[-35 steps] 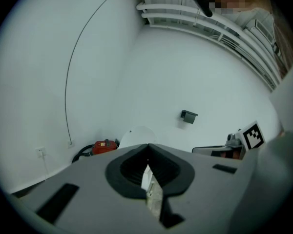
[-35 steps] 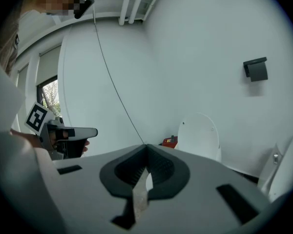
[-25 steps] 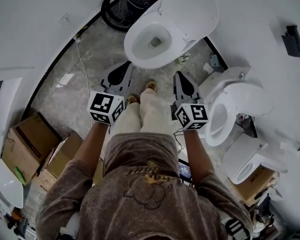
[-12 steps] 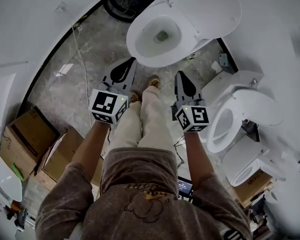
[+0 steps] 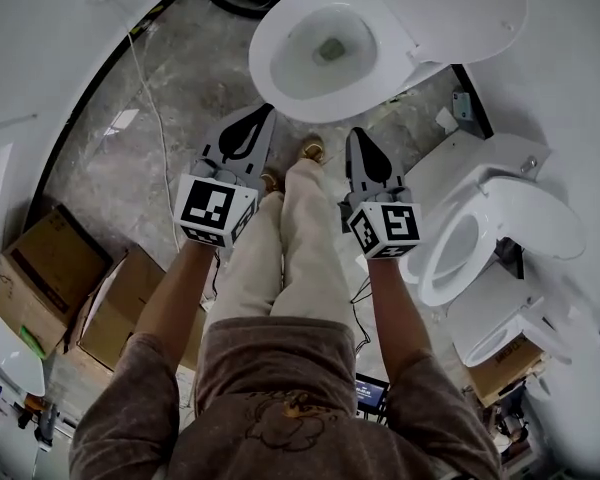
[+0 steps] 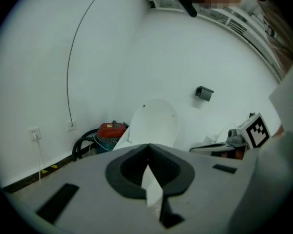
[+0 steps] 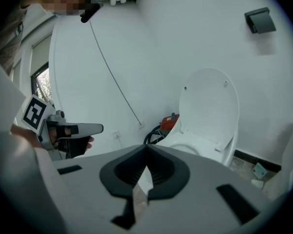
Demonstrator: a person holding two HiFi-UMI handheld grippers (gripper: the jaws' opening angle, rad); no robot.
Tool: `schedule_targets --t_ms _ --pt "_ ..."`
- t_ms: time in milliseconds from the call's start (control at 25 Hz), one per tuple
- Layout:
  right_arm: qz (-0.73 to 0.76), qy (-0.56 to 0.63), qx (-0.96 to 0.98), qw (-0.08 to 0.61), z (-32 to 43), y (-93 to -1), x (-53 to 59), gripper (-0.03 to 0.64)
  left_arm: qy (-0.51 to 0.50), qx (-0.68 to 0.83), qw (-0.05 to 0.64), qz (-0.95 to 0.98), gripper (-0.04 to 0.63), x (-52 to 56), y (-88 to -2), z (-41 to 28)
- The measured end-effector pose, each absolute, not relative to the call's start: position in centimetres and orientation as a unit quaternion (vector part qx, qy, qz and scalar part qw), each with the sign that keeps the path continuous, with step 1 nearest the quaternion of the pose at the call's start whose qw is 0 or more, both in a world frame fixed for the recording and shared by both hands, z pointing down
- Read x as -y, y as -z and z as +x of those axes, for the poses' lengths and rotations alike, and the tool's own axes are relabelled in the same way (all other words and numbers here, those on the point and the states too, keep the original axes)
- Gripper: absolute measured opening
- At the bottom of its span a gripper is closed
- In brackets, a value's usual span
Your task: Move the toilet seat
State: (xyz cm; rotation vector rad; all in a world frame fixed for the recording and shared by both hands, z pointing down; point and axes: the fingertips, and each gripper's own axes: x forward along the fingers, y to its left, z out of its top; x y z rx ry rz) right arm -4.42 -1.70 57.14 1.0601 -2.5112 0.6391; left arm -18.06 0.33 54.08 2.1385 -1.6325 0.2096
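— Ahead of the person's feet, which step is being worked on?
— Seemingly the approach: the left gripper (image 5: pixel 263 110) and the right gripper (image 5: pixel 358 134) are being held empty, jaws pressed together, short of the white ceramic toilet (image 5: pixel 330 50). Its white oval plastic seat (image 5: pixel 265 65) seems to be lying on the bowl, with the white oval lid (image 5: pixel 450 8) upright.
— What is being called for next?
— Probably jaws being spread, then closed on the seat's front rim.

head view: high above person, facing steeply down at floor, toilet (image 5: pixel 280 73) near top edge. left gripper view, right gripper view: low, close, looking along own jaws toward wall. all share toilet; gripper views share red vacuum (image 6: pixel 111 130).
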Motion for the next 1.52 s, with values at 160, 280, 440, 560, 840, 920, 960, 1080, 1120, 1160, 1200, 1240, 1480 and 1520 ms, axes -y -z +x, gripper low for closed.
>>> schedule_targets --t_ms 160,280,440,560,840,920,960,1080,1120,1160,1200,1240,1480,1520 --pt "0.375 -0.231 0.881 0.171 -4.4 -59.2 1.6 -0.002 -0.076 0.592 0.232 0.768 0.009 -0.6 -56.5 -18.0" --pt "0.375 -0.236 0.88 0.172 -4.6 -60.7 1.3 -0.002 -0.073 0.593 0.24 0.765 0.009 -0.7 -57.9 -17.9" --pt "0.375 -0.242 0.879 0.168 -5.2 -62.6 0.9 -0.002 -0.074 0.596 0.245 0.761 0.009 -0.5 -59.6 -18.0" --pt "0.365 -0.247 0.883 0.159 -5.7 -63.1 0.4 0.015 -0.076 0.594 0.254 0.76 0.011 -0.8 -60.6 -17.8" --pt "0.345 -0.293 0.877 0.164 -6.0 -64.9 -0.8 0.196 -0.054 0.557 0.302 0.772 0.216 -1.5 -62.1 -16.4" --pt "0.34 -0.303 0.874 0.166 -6.1 -65.6 -0.9 0.265 -0.054 0.55 0.318 0.771 0.252 -1.6 -63.0 -16.2" --pt "0.339 -0.307 0.873 0.168 -6.1 -65.9 -0.9 0.282 -0.054 0.547 0.326 0.769 0.267 -1.7 -63.5 -16.1" --pt "0.337 -0.319 0.868 0.176 -6.2 -67.3 -0.9 0.342 -0.05 0.541 0.349 0.764 0.337 -1.8 -65.0 -15.9" --pt "0.336 -0.324 0.866 0.178 -6.2 -67.8 -0.8 0.376 -0.049 0.541 0.355 0.761 0.363 -1.8 -65.5 -15.9" --pt "0.335 -0.33 0.864 0.18 -6.2 -68.4 -0.8 0.404 -0.049 0.54 0.362 0.758 0.381 -1.9 -66.1 -15.8" --pt "0.335 -0.338 0.86 0.182 -6.2 -68.9 -0.8 0.426 -0.05 0.54 0.37 0.754 0.396 -2.0 -66.7 -15.8" --pt "0.335 -0.347 0.856 0.184 -6.1 -69.5 -0.8 0.444 -0.05 0.539 0.38 0.75 0.407 -2.0 -67.3 -15.7" --pt "0.338 -0.377 0.837 0.208 -5.5 -73.3 -0.6 0.495 -0.062 0.533 0.422 0.73 0.42 -2.1 -71.5 -15.5" --pt "0.338 -0.381 0.834 0.211 -5.4 -73.8 -0.5 0.495 -0.068 0.531 0.426 0.729 0.42 -2.0 -72.2 -15.4"
